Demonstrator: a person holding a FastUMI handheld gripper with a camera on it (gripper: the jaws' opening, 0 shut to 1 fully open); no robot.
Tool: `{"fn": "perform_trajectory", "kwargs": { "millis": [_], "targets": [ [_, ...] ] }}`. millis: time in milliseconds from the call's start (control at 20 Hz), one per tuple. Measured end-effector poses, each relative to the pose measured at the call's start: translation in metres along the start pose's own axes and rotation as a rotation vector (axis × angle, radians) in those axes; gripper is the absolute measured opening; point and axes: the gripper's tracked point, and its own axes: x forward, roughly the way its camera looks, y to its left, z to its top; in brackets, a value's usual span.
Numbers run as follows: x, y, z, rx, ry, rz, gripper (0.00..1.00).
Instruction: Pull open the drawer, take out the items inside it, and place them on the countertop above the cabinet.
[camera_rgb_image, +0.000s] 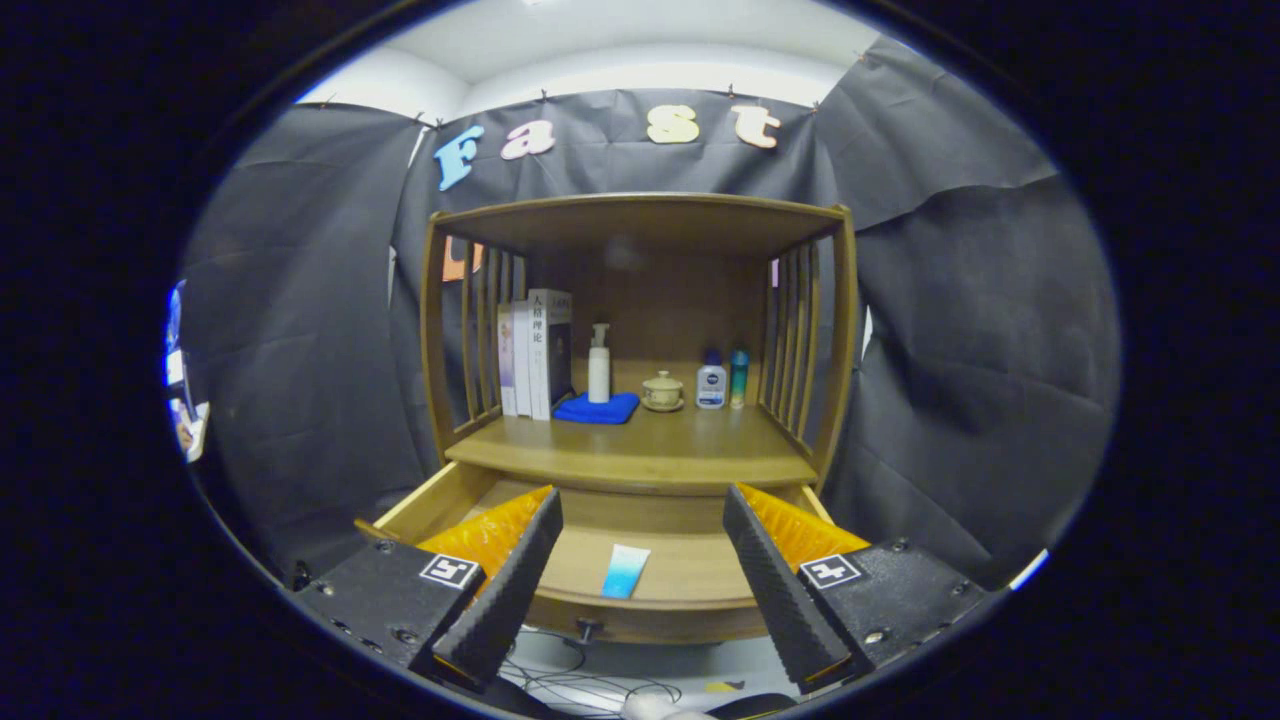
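Note:
The wooden cabinet's drawer (690, 610) stands pulled open below the countertop (640, 455). Inside it lies a small white-and-blue tube (625, 572), flat on the drawer floor. My gripper (645, 585) is open, hovering above the drawer front with the tube between and just ahead of its fingers (510, 590). Nothing is held. A small dark knob (588, 630) sticks out of the drawer front.
On the countertop stand upright books (535, 355), a white pump bottle (599, 365) on a blue cloth (598, 407), a small lidded cup (662, 391) and two small bottles (722, 380). Slatted side rails (795, 330) and a top shelf (640, 215) enclose the countertop. Cables (570, 680) lie on the floor below.

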Motion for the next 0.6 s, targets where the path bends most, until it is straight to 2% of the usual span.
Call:
{"fn": "perform_trajectory", "kwargs": {
  "millis": [250, 400, 600],
  "targets": [
    [0.074, -0.001, 0.009, 0.047, 0.156, 0.012, 1.0],
    [0.116, -0.002, -0.012, 0.041, 0.284, 0.005, 1.0],
    [0.156, 0.003, -0.046, 0.118, 0.441, 0.015, 1.0]
  ]
}}
